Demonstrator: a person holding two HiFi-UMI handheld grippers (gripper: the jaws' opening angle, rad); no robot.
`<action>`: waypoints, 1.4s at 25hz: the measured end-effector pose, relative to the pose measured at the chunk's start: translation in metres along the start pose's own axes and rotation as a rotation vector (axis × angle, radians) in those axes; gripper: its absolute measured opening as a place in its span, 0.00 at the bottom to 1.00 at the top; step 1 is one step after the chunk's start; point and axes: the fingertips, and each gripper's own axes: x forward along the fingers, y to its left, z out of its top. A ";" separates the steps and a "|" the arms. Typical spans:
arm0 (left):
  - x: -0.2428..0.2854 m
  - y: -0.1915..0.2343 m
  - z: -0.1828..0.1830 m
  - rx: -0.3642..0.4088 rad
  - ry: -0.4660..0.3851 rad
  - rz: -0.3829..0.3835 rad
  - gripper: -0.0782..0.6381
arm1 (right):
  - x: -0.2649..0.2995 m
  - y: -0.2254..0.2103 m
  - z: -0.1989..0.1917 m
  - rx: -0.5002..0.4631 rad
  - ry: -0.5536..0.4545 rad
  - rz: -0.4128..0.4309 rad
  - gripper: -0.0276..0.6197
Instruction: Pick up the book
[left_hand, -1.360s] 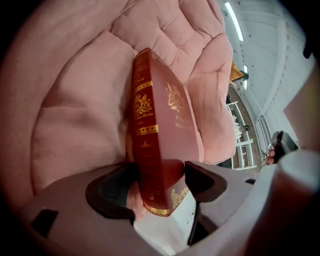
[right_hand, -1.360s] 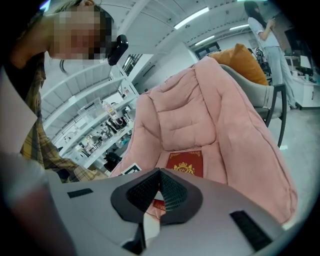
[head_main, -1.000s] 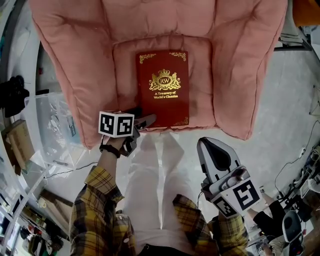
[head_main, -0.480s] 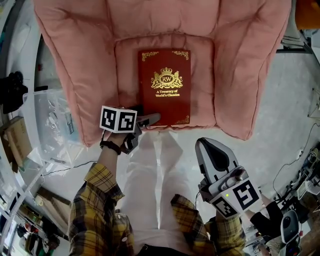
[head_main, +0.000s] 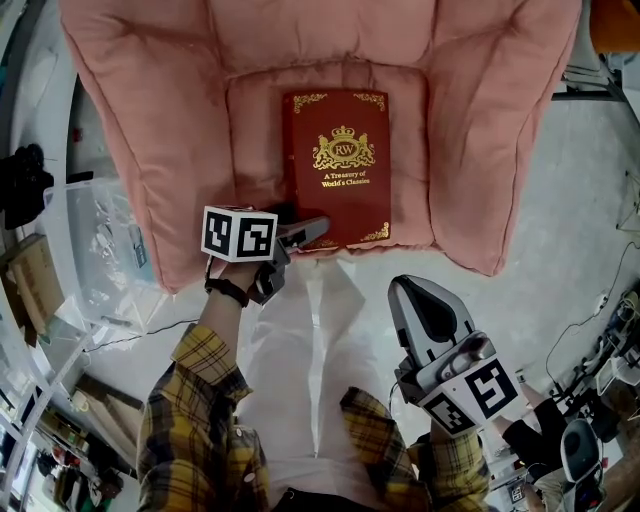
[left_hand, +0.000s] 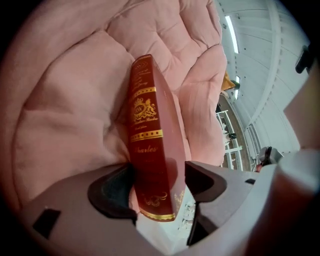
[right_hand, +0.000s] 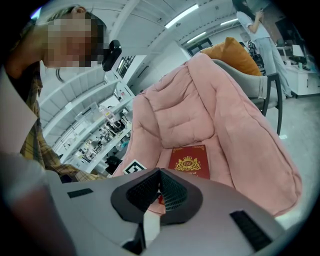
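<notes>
A dark red book (head_main: 340, 165) with gold print lies flat on the seat of a pink cushioned chair (head_main: 150, 120). My left gripper (head_main: 308, 232) is at the book's near left corner. In the left gripper view the book (left_hand: 150, 130) fills the gap of my left gripper (left_hand: 157, 185), one pad on the cover and one under it. These jaws have just been closing on the book. My right gripper (head_main: 415, 290) hangs over the floor by the person's knees, shut and empty, apart from the chair. From the right gripper (right_hand: 159, 175) the book (right_hand: 190, 162) shows farther ahead.
A clear plastic bin (head_main: 100, 240) and a cardboard box (head_main: 30, 280) stand left of the chair. The person's white trousers (head_main: 310, 350) are just in front of the seat. An orange cushion (right_hand: 230, 52) and a standing person (right_hand: 260, 30) are behind the chair.
The left gripper has slid a little further onto the book's near left corner. The right gripper has kept still.
</notes>
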 end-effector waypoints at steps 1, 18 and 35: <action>-0.003 0.001 0.000 0.005 -0.005 0.012 0.53 | 0.001 -0.001 -0.001 0.002 -0.001 -0.002 0.07; -0.042 -0.042 0.003 -0.137 -0.118 0.020 0.45 | -0.009 0.006 0.033 -0.013 -0.033 0.002 0.07; -0.101 -0.144 0.050 -0.131 -0.234 -0.091 0.44 | -0.054 0.059 0.118 -0.107 -0.137 -0.008 0.07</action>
